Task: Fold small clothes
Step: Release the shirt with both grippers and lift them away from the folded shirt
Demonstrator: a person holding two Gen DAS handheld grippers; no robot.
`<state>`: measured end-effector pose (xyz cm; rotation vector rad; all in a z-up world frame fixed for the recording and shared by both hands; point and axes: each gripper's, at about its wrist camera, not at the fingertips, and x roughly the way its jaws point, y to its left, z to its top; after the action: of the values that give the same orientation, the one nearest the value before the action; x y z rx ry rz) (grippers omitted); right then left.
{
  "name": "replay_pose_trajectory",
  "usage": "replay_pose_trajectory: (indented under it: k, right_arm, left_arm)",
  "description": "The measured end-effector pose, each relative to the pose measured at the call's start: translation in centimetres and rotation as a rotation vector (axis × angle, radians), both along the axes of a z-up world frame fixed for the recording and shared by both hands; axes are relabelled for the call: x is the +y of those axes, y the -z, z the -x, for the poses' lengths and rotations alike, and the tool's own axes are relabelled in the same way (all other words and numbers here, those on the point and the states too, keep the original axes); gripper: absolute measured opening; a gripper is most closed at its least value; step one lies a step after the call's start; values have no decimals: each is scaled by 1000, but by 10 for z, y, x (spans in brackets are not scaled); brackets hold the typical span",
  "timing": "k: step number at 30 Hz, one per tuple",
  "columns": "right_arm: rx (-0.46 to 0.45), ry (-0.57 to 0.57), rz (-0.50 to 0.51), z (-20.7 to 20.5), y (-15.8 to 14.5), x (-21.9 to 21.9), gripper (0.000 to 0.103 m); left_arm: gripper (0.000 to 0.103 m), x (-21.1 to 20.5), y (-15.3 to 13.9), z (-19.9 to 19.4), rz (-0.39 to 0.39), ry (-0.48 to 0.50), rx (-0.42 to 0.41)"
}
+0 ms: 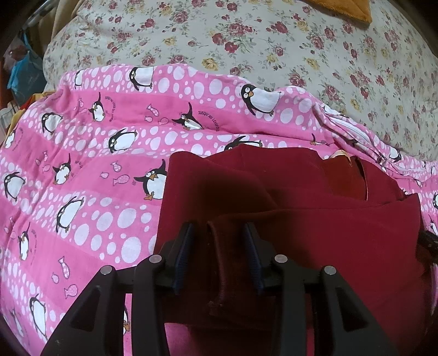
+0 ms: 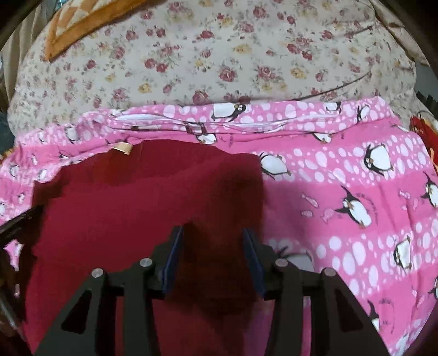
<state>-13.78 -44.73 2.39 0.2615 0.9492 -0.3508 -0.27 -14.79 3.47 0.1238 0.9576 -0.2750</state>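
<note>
A dark red garment lies folded on a pink penguin-print sheet, with a small tan tag at its far edge. My left gripper stands over its left part. A raised fold of the red cloth sits between the jaws, with a gap to each pad. In the right wrist view the same garment fills the lower left. My right gripper hangs over its right edge, jaws apart, with shadowed red cloth below and between them.
Beyond the pink sheet lies a cream floral bed cover. An orange cloth rests at its far side. Clutter and a blue bag sit off the bed's left edge.
</note>
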Motion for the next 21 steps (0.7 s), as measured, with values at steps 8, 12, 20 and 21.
replay_pose_trajectory:
  k: [8,12,20,21]
  right_arm:
    - [6,-3,-24,4,2,-3,51]
    - [6,9,-36,28,-3,-2,62]
    - [5,30,-106,72,-12,-2,63]
    - [-7,21,-121,80,-18,0,63]
  left_arm:
    - [19,0,-1,1,4,-2,-1]
    - [19,5,-3,6,22,-17,-1]
    - [19,17,-21,47,49,-19,-20]
    - [19,19,-26,55,59,-13,-15]
